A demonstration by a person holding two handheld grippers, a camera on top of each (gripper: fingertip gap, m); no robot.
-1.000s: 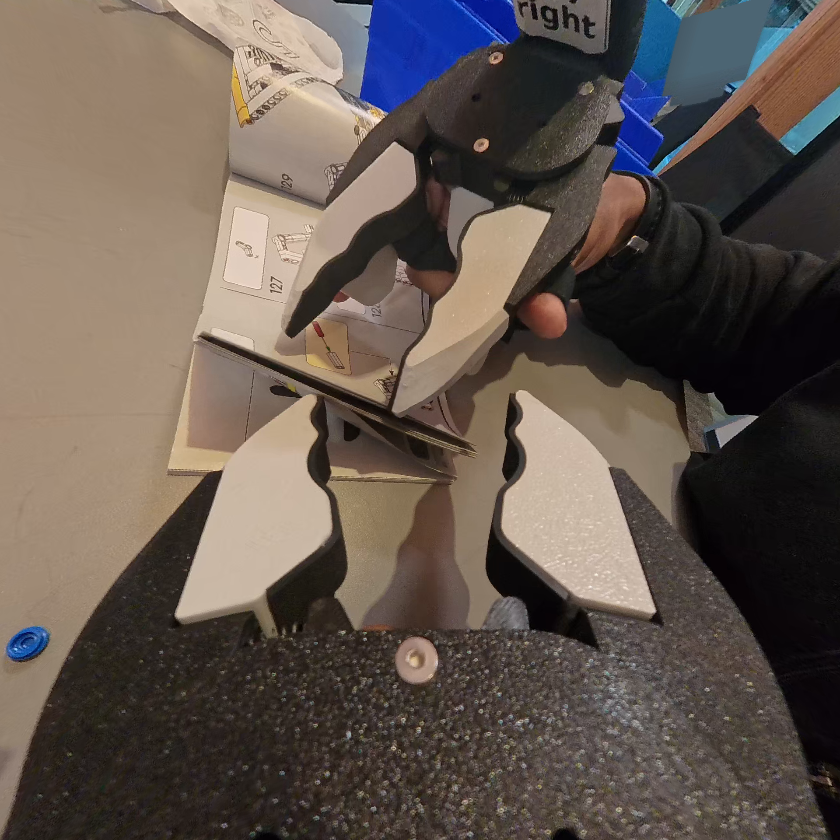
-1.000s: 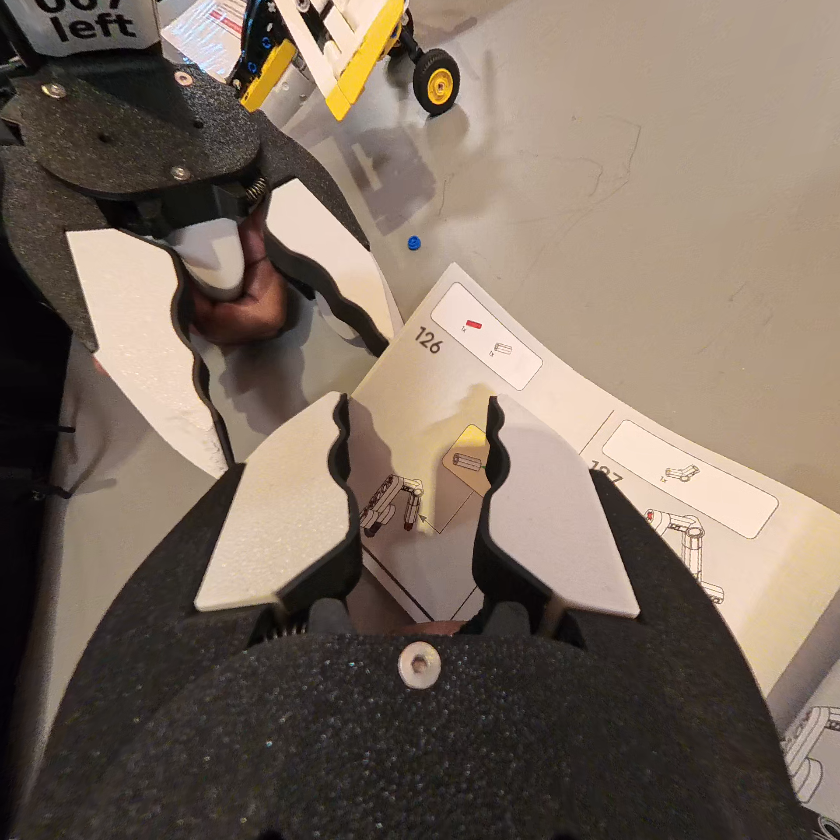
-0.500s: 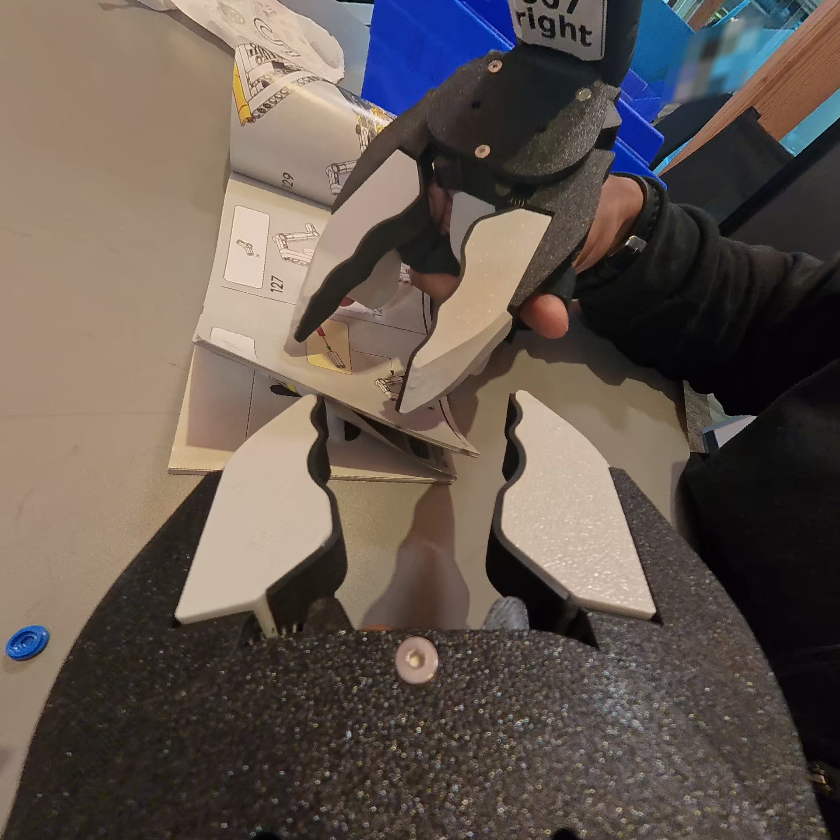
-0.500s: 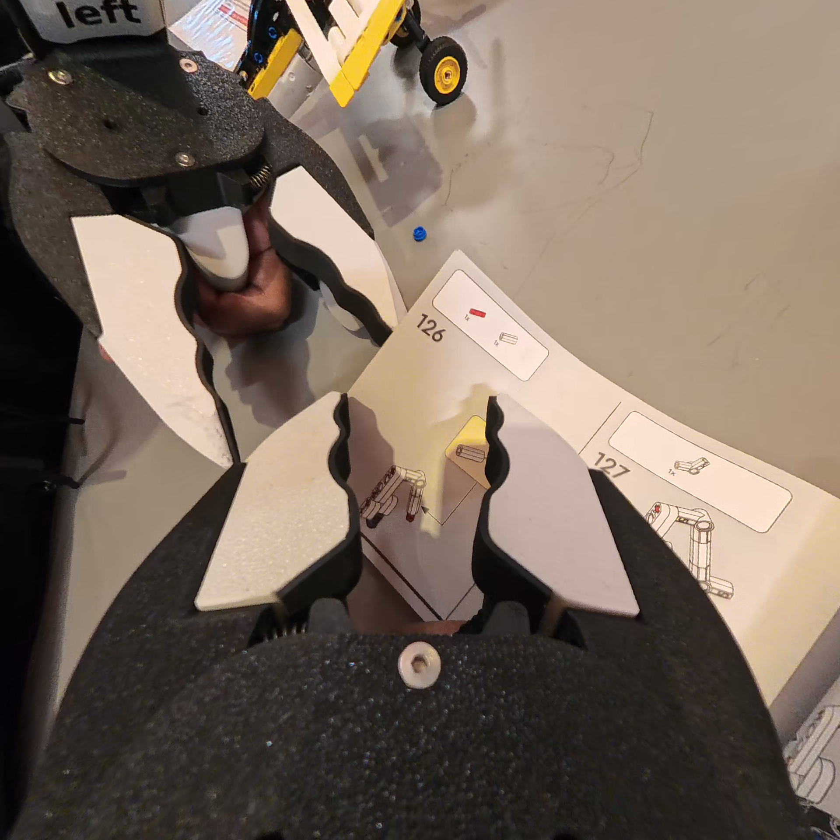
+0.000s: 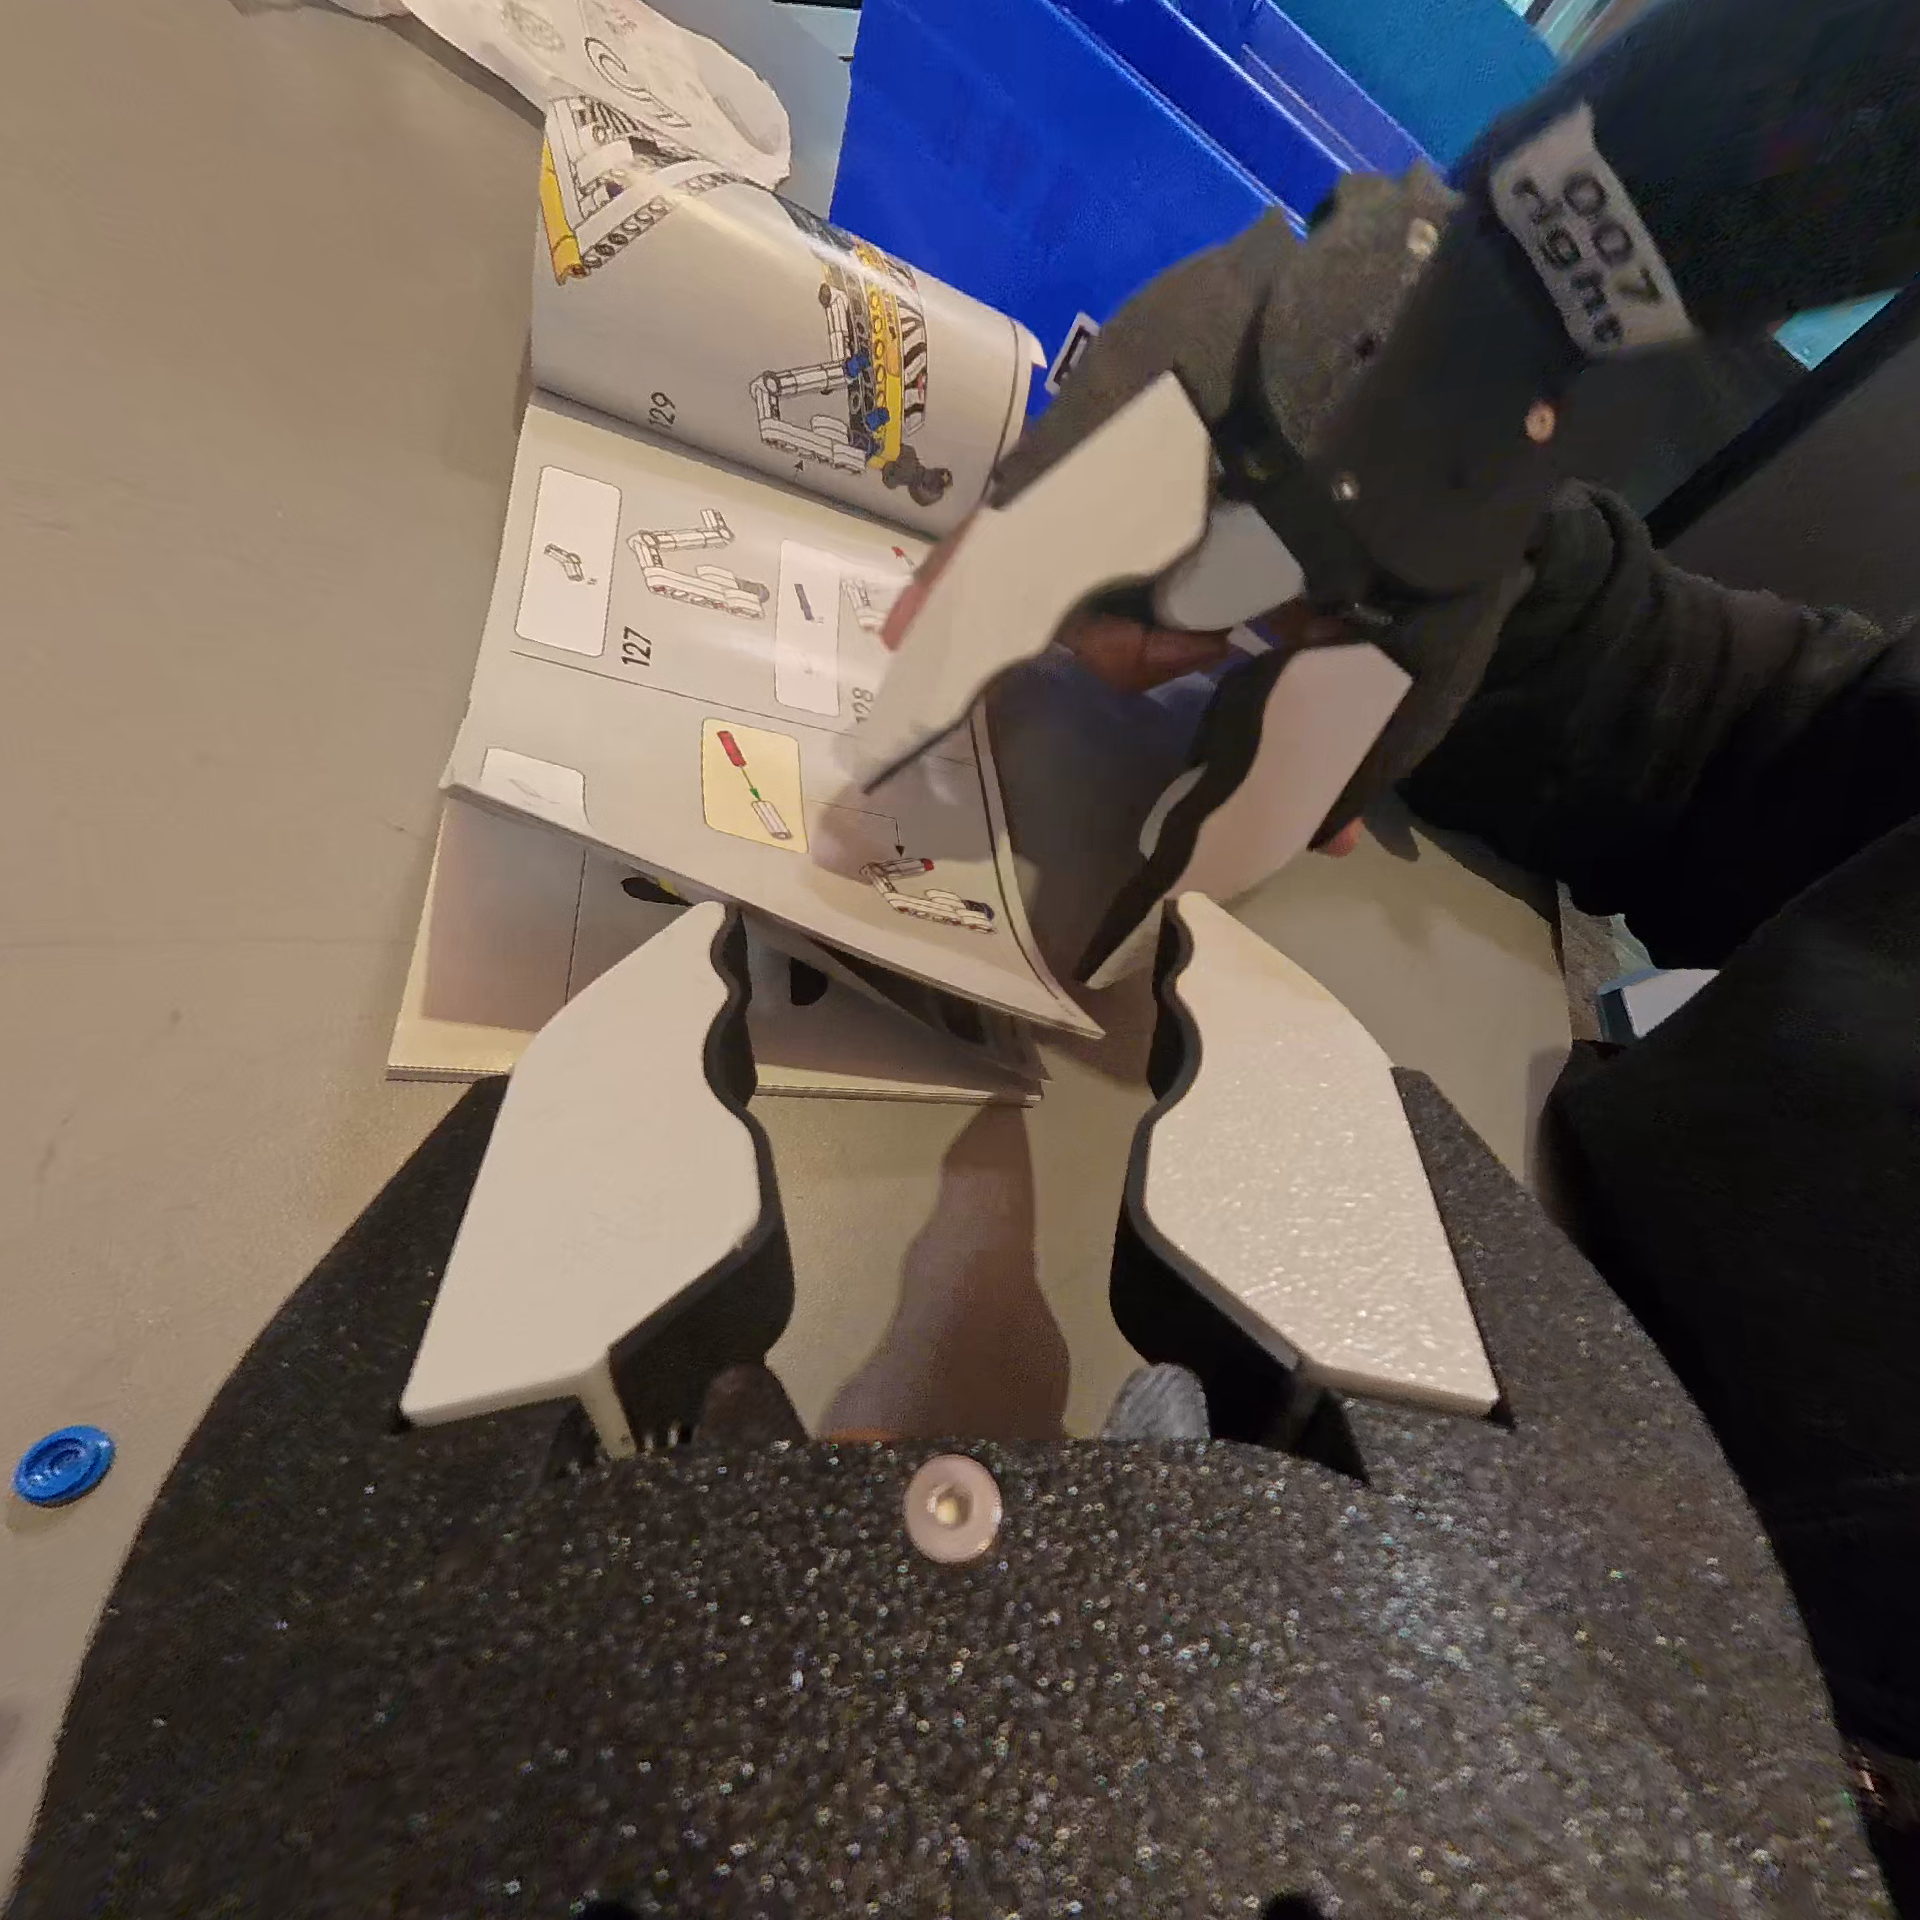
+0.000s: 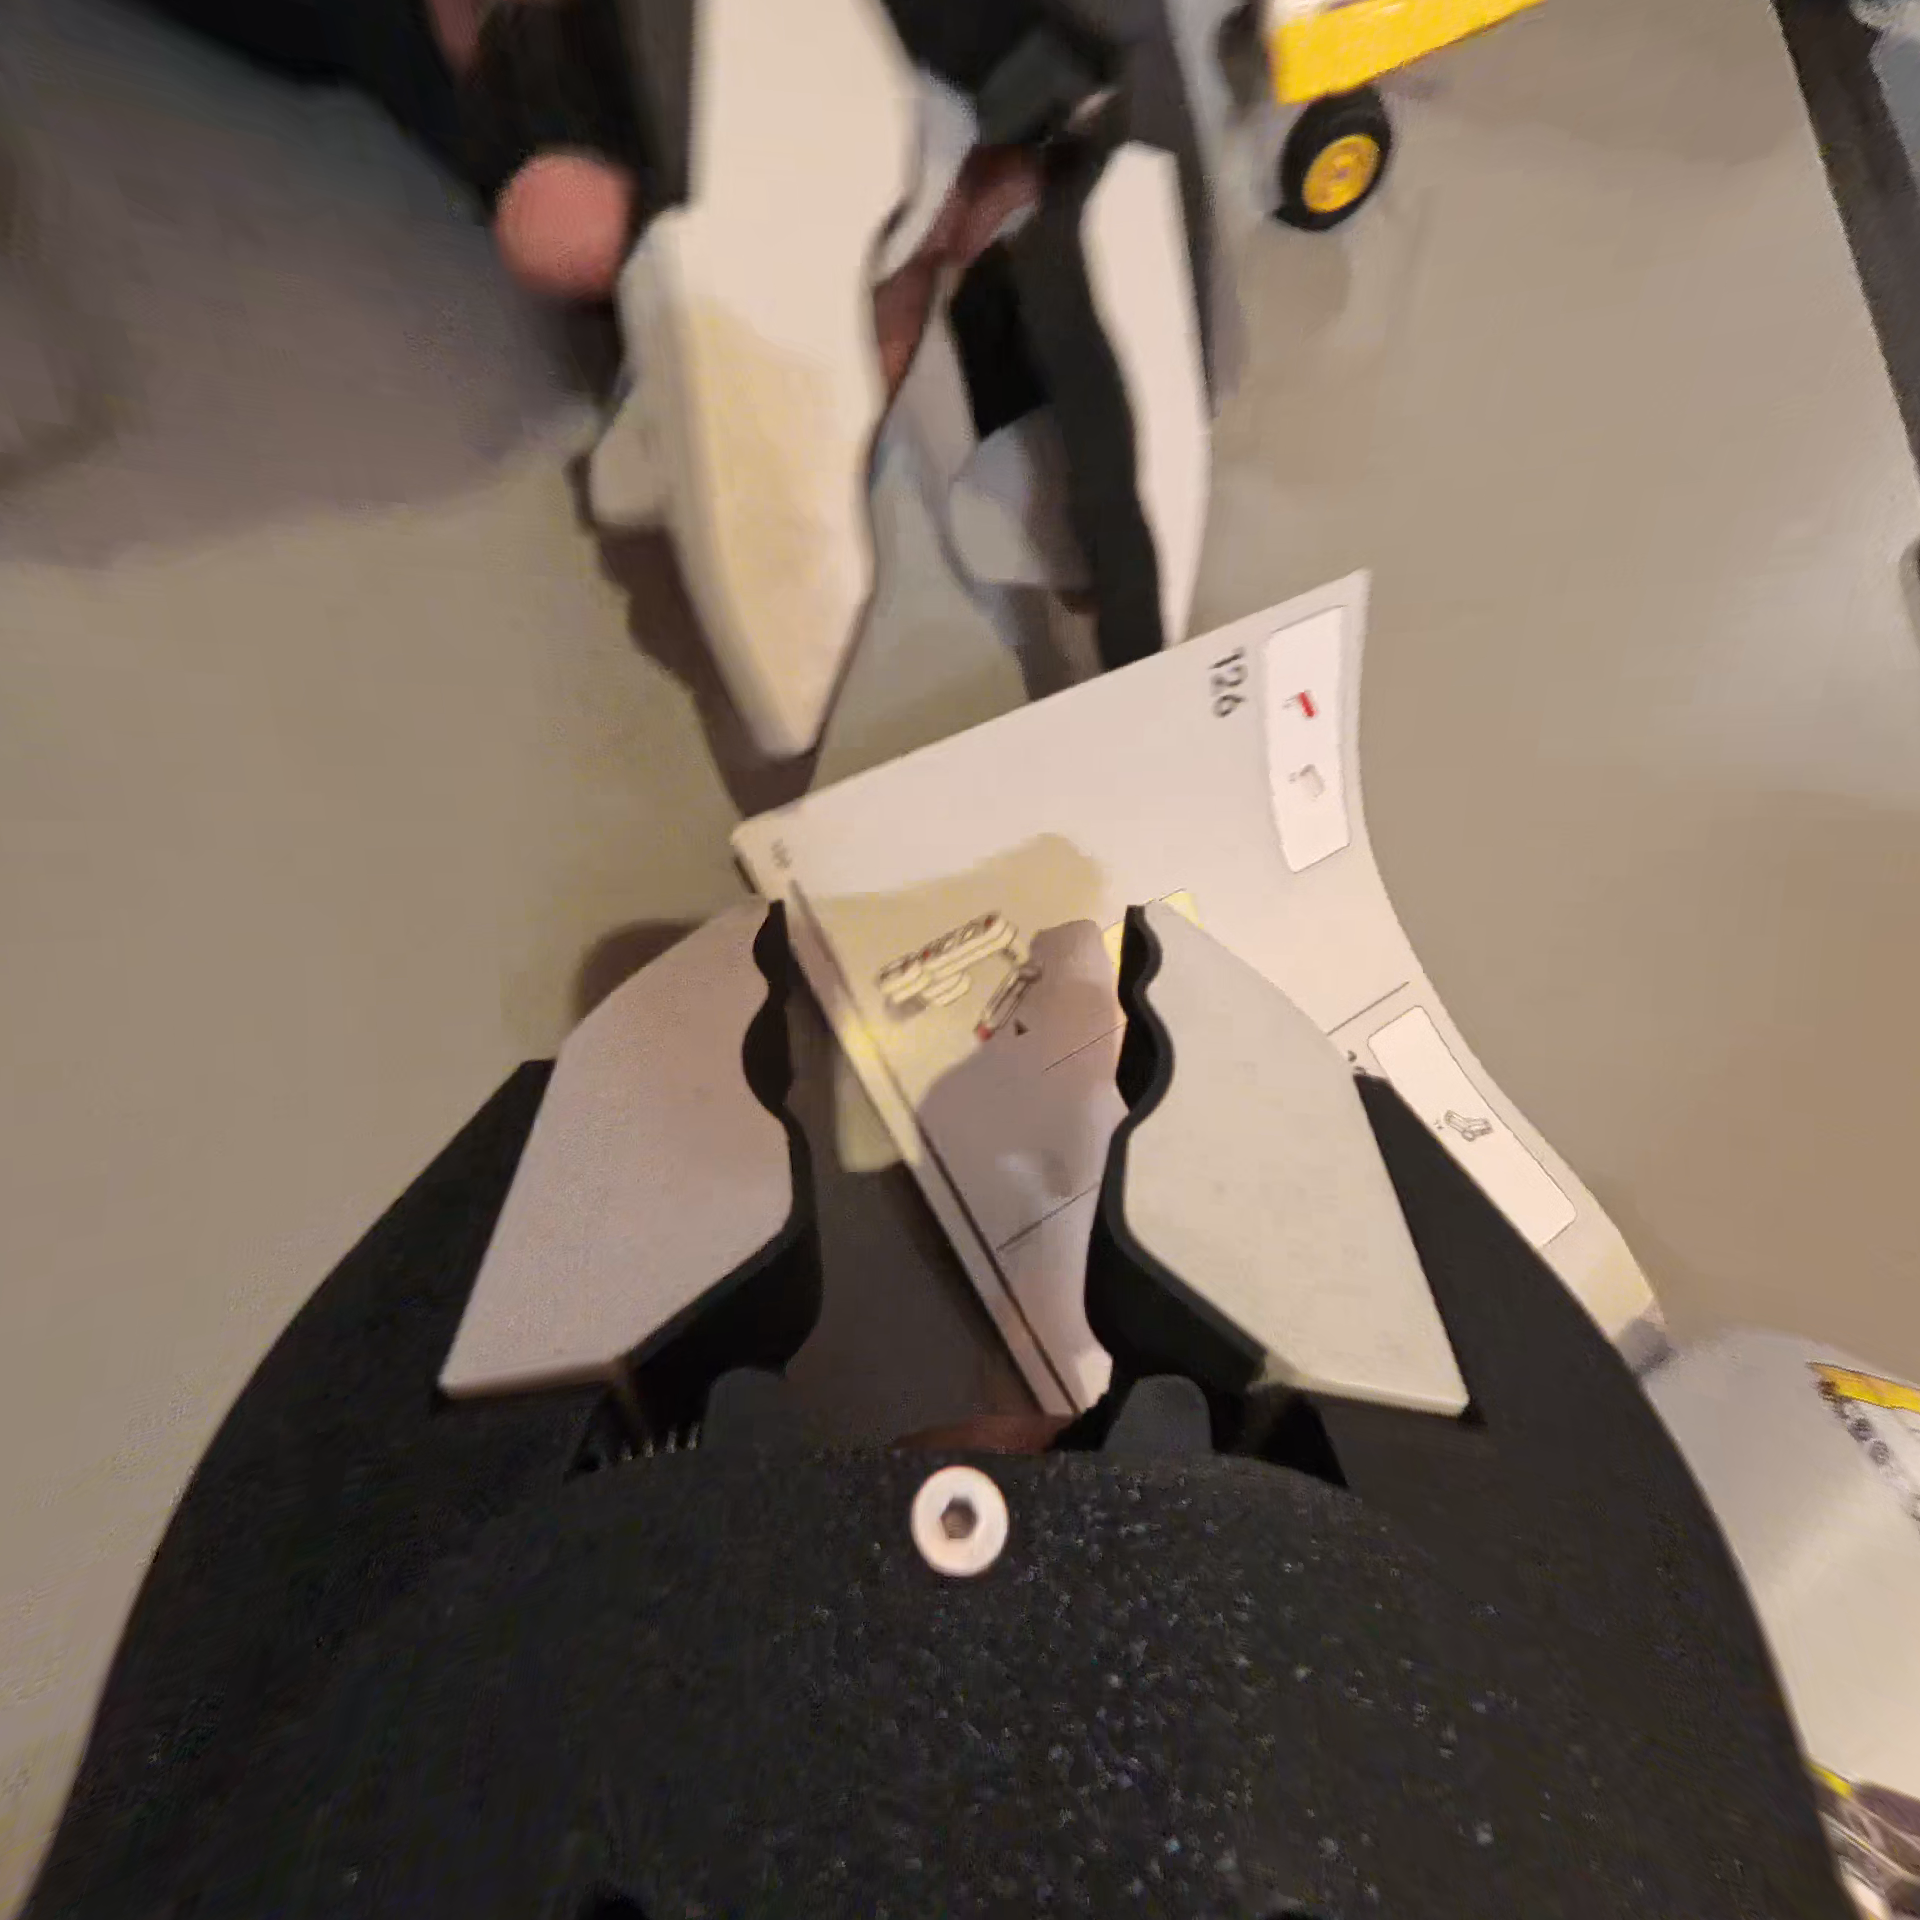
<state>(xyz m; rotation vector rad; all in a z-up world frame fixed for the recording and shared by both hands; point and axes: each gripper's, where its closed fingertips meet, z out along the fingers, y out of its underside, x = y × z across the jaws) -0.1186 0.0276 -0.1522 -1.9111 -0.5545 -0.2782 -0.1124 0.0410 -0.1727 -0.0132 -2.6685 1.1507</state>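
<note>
1. Grey table [image 5: 208, 623]: it bears an open instruction booklet [image 5: 665, 665], seen in both wrist views.
2. Left gripper [image 5: 951, 956]: its two pale fingers stand wide apart and grip nothing. It hovers low over the near edge of the booklet; the left finger [image 5: 623, 1122] overlaps the lower pages, and the right finger [image 5: 1288, 1143] lies over bare table beside them. In the right wrist view it appears again [image 6: 904, 665], blurred, just beyond the raised page.
3. Right gripper [image 6: 951, 1039]: its jaws are parted, one on either side of a lifted page [image 6: 1039, 935]. The page edge runs slantwise through the gap. Neither pad is seen pressing on the paper, so the page is straddled and not clamped.
4. Lifted page [image 5: 831, 831]: it curls upward from the booklet, its free corner just in front of the left gripper's fingertips. From the left wrist view one finger of the right gripper [image 5: 1049, 582] lies above the sheet and the other [image 5: 1278, 769] below its curled edge.
5. Surroundings: blue bins [image 5: 1039, 156] behind the booklet, a small blue round piece [image 5: 62, 1449] on the table at left, a yellow-and-white toy vehicle [image 6: 1340, 94] with a black wheel beyond the left gripper, and a black sleeve [image 5: 1662, 675].
</note>
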